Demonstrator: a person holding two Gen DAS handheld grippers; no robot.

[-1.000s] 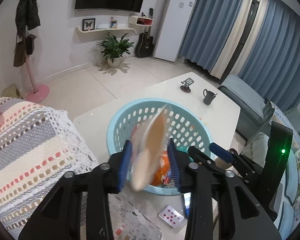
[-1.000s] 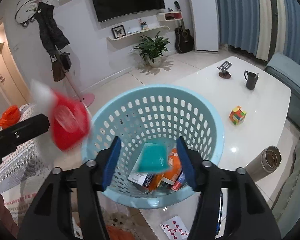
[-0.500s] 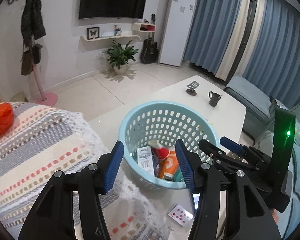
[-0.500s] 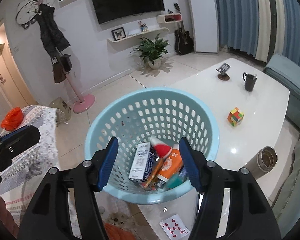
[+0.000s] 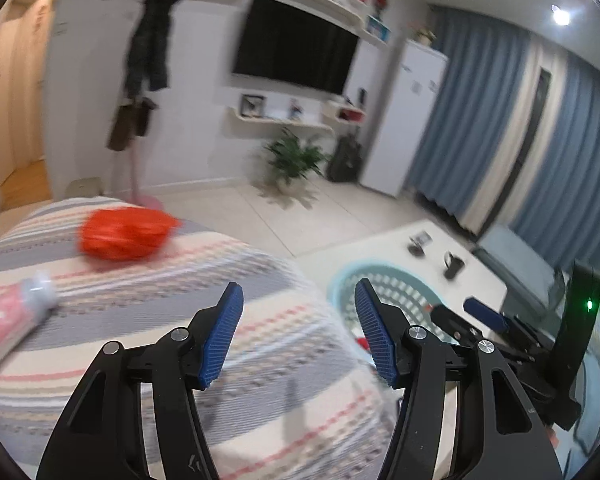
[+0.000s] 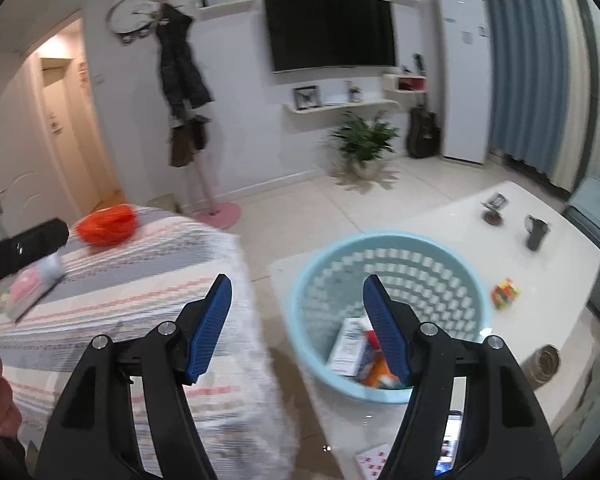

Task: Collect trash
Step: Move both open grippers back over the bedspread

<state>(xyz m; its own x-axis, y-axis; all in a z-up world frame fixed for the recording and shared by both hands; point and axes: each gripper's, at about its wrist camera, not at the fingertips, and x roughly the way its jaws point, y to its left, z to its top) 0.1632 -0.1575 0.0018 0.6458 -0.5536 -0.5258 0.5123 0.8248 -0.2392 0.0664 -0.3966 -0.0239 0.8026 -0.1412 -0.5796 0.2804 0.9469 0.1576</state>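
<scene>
Crumpled orange bag [image 6: 106, 225] on striped blanket [image 6: 148, 280], pale blue perforated basket [image 6: 388, 248] holding boxes and wrappers, left tool [image 5: 298, 336] and right tool [image 6: 296, 326] both widening, empty

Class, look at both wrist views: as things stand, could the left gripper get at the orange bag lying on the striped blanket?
Probably yes. The left gripper is open and empty, its jaws having just opened, and the orange bag lies uncovered ahead of it on the striped blanket, with nothing between.
</scene>
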